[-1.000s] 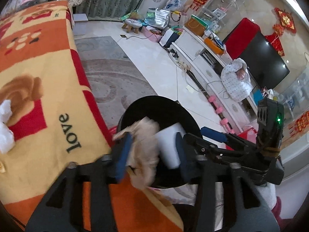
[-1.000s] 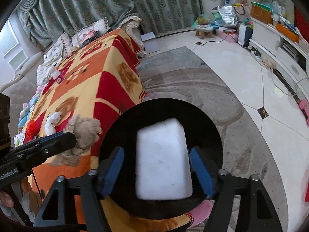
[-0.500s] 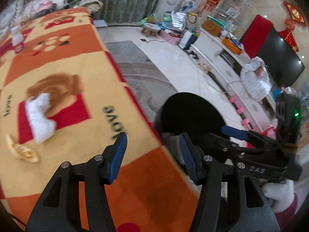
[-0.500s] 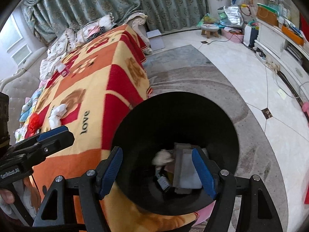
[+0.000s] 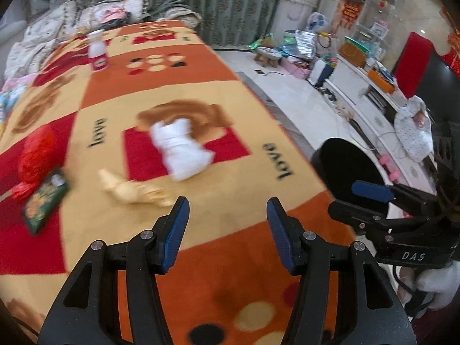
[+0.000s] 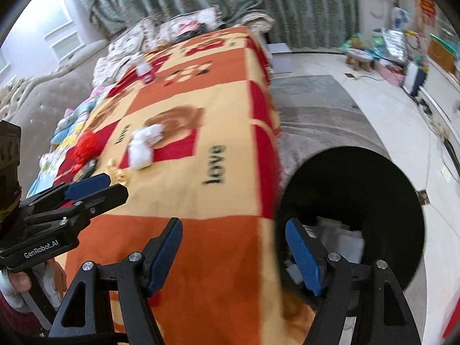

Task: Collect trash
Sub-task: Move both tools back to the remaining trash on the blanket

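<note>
Left wrist view: the left gripper [image 5: 227, 228] hangs over the orange-and-red blanket [image 5: 201, 86], jaws parted about halfway with nothing between them. Ahead on the blanket lie a white crumpled tissue [image 5: 179, 151], a yellowish wrapper [image 5: 129, 191], a red bag [image 5: 36, 155] and a small white bottle [image 5: 97, 53]. The right gripper [image 6: 233, 256], jaws wider and also empty, straddles the blanket's edge beside the black bin [image 6: 373, 189], which holds pale scraps.
</note>
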`<state>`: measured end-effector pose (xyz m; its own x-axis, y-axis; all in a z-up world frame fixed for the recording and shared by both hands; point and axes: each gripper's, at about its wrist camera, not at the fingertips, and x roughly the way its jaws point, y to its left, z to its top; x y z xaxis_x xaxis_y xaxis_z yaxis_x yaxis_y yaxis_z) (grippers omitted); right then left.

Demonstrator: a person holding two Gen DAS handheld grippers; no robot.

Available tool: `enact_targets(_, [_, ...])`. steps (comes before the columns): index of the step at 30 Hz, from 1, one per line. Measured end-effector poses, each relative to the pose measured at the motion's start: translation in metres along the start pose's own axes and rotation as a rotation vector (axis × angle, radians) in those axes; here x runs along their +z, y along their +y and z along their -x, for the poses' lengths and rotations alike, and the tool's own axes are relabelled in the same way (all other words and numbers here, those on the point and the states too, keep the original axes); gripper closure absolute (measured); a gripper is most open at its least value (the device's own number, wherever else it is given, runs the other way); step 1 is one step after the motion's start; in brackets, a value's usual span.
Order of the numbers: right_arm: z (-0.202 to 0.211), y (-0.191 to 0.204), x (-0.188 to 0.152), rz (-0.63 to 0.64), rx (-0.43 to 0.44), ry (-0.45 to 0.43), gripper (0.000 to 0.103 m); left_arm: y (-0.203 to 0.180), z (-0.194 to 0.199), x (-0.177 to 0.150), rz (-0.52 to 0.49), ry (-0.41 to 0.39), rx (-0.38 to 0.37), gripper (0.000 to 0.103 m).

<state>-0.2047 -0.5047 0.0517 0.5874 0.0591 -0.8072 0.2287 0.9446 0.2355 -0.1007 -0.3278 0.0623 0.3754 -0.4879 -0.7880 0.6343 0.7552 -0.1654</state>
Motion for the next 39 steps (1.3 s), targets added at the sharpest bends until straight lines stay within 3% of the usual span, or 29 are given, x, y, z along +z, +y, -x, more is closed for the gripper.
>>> enact_targets(12, [-0.039, 0.081, 0.016, 0.128, 0.058, 0.052, 0.031, 0.115, 0.034, -0.029, 0.093, 0.001, 0.171, 0.048])
enact_targets(19, [-0.064, 0.109, 0.038, 0.157, 0.071, 0.059, 0.031, 0.175, 0.049, -0.040, 0.212, -0.011, 0.190, 0.048])
enact_targets(29, [-0.100, 0.132, 0.077, 0.213, 0.043, 0.048, 0.031, 0.200, 0.043, -0.032, 0.217, -0.029, 0.175, 0.048])
enact_targets(33, [-0.116, 0.135, 0.084, 0.215, 0.035, 0.068, 0.031, 0.203, 0.033, -0.021, 0.172, -0.025, 0.166, 0.048])
enact_targets(39, [-0.129, 0.137, 0.089, 0.213, 0.038, 0.097, 0.031, 0.202, 0.003, -0.008, 0.060, 0.047, 0.165, 0.048])
